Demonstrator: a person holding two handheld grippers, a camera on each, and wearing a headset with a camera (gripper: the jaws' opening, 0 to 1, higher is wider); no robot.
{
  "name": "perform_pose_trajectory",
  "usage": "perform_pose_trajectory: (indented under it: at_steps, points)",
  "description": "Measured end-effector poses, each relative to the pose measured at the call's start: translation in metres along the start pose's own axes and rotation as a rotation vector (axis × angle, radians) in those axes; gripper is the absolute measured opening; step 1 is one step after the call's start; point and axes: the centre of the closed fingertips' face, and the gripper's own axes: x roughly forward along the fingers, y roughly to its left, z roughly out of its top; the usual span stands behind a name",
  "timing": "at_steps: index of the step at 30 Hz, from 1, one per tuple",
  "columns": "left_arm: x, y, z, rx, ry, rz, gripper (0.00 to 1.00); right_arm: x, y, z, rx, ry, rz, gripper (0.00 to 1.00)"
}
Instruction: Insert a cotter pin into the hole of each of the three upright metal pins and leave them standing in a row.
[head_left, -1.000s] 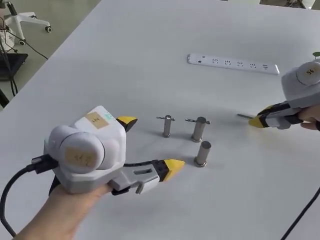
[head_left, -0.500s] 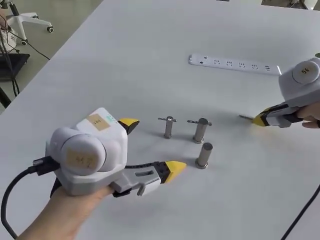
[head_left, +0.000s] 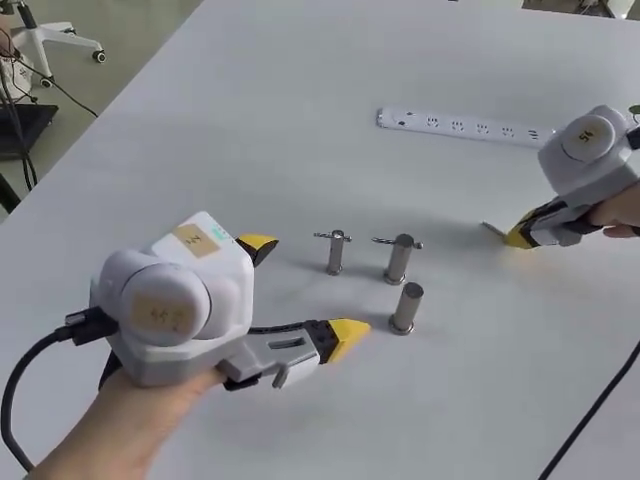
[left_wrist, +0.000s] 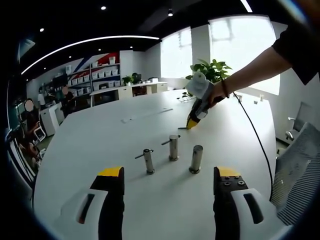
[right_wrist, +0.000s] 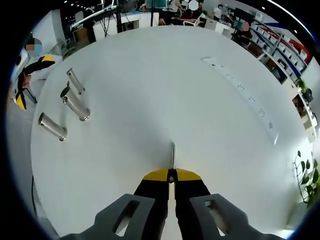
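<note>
White table (head_left: 300, 110) underlies everything. Left gripper (head_left: 301, 288) hangs spread wide and empty, near the bare front post (head_left: 405, 307). Right gripper (head_left: 515, 238), well apart, pinches a cotter pin (right_wrist: 172, 152) and seems tilted steeper than a second ago. Rear posts (head_left: 399, 260) carry cross-pins (head_left: 332, 236).

The right gripper (head_left: 516, 238) tips up more than a second ago, and its back end now sits a bit higher and more to the left. The cotter pin (head_left: 492, 229) pinched in its jaws now looks shorter and slants down toward the table (head_left: 300, 120).
</note>
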Motion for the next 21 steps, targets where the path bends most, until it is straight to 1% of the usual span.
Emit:
perform_pose_trajectory:
  at_steps: [5,10,13,16,21]
  points:
    - [-0.001,-0.001,-0.001,0.001,0.002,-0.002,0.7,0.003,-0.005,0.001,-0.003,0.002,-0.004,0.0]
    - [0.0,-0.004,-0.002,-0.01,0.007,-0.009,0.68,0.001,-0.002,0.003,-0.013,0.005,-0.009,0.0]
    - [0.0,-0.006,-0.002,-0.015,0.009,-0.017,0.67,0.0,-0.005,0.004,-0.011,-0.004,-0.013,0.0]
    - [0.0,-0.007,-0.001,-0.015,0.006,-0.02,0.66,-0.007,-0.002,0.007,-0.012,-0.016,-0.021,0.0]
    - [-0.001,-0.009,0.0,-0.011,0.009,-0.026,0.64,-0.02,0.006,0.016,-0.023,-0.056,-0.025,0.0]
